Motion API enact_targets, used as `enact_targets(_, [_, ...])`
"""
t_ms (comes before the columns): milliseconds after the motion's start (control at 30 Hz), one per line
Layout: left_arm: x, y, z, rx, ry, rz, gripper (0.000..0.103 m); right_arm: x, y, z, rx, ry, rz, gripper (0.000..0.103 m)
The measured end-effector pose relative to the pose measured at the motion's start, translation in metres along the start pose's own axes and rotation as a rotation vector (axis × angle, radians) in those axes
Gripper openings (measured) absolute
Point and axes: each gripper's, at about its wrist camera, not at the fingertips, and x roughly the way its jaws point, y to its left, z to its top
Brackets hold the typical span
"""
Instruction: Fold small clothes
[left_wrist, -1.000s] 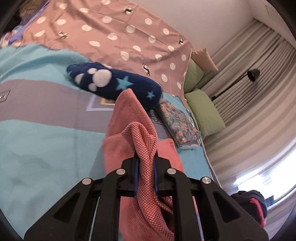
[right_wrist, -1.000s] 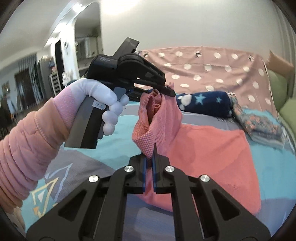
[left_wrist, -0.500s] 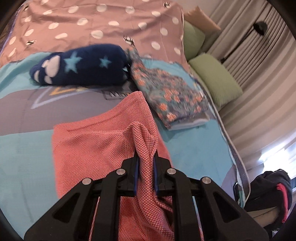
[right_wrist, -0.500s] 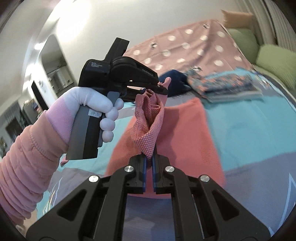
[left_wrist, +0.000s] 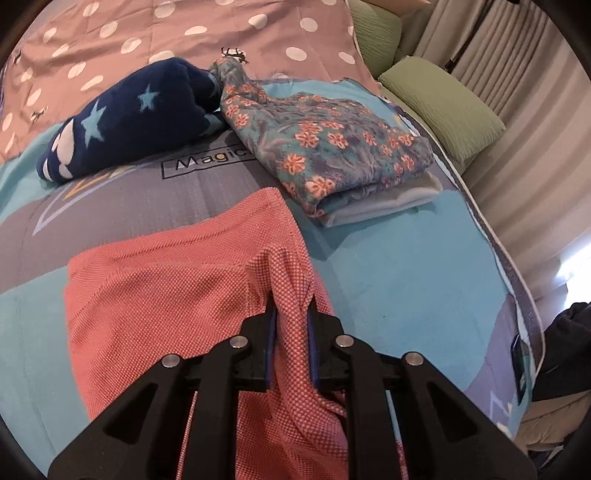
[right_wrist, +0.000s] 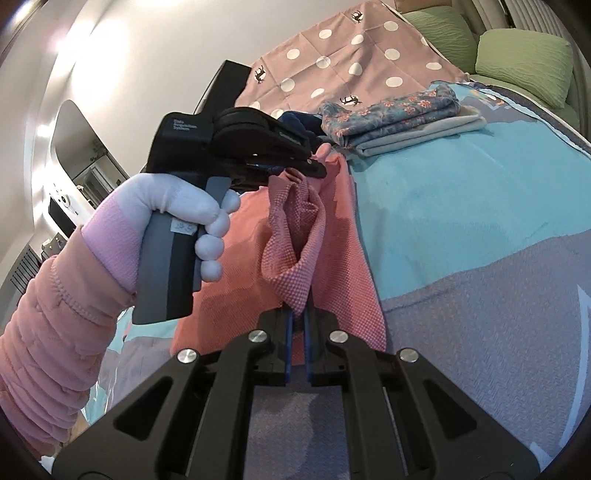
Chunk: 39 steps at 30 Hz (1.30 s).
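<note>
A coral-red knit garment (left_wrist: 159, 295) lies spread on the bed cover, one edge lifted. My left gripper (left_wrist: 291, 317) is shut on a bunched corner of it. In the right wrist view the same garment (right_wrist: 332, 240) hangs in a slack fold between both grippers. My right gripper (right_wrist: 298, 314) is shut on the lower corner of that fold. The left gripper (right_wrist: 314, 166), held by a white-gloved hand (right_wrist: 177, 199) in a pink sleeve, pinches the upper corner just above and beyond it.
A folded floral cloth (left_wrist: 325, 147) on a grey one and a rolled navy star blanket (left_wrist: 136, 118) lie beyond the garment. Green pillows (left_wrist: 439, 103) and curtains stand at the right, past the bed edge. A dotted pink quilt (left_wrist: 184, 33) covers the far end.
Both grippers have swung with the garment toward the floral stack, and more of the cloth now lies flat on the cover. Both grips are unchanged.
</note>
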Motion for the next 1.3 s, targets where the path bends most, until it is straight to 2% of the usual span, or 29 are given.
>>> enact_targets(233, [0.000, -0.003, 0.000, 0.001, -0.002, -0.008, 0.016, 0.000, 0.002, 0.000, 0.001, 0.004, -0.006, 0.005])
enact_targets(433, [-0.009, -0.018, 0.002, 0.069, -0.039, -0.039, 0.023, 0.002, -0.001, -0.001, 0.010, 0.017, -0.014, 0.005])
enact_targets(500, [-0.016, -0.023, 0.002, 0.092, -0.061, -0.045, 0.031, 0.002, -0.003, -0.002, 0.017, 0.026, -0.019, 0.005])
enact_targets(700, [-0.053, -0.035, -0.011, 0.192, -0.144, -0.023, 0.044, 0.000, -0.007, -0.006, 0.036, 0.041, -0.036, 0.007])
enact_targets(833, [-0.079, -0.026, -0.036, 0.229, -0.164, -0.036, 0.045, -0.004, -0.011, -0.009, 0.046, 0.047, -0.039, 0.008])
enact_targets(933, [-0.102, -0.008, -0.070, 0.222, -0.178, -0.047, 0.046, -0.006, -0.013, -0.012, 0.056, 0.050, -0.033, 0.008])
enact_targets(1067, [-0.124, 0.015, -0.117, 0.203, -0.194, -0.024, 0.049, -0.007, -0.016, -0.013, 0.070, 0.058, -0.030, 0.008])
enact_targets(1233, [-0.136, 0.034, -0.176, 0.204, -0.190, 0.025, 0.054, -0.012, -0.018, -0.014, 0.079, 0.063, -0.038, 0.012])
enact_targets(1300, [-0.136, 0.041, -0.195, 0.192, -0.173, 0.036, 0.054, -0.014, -0.019, -0.013, 0.081, 0.063, -0.050, 0.022])
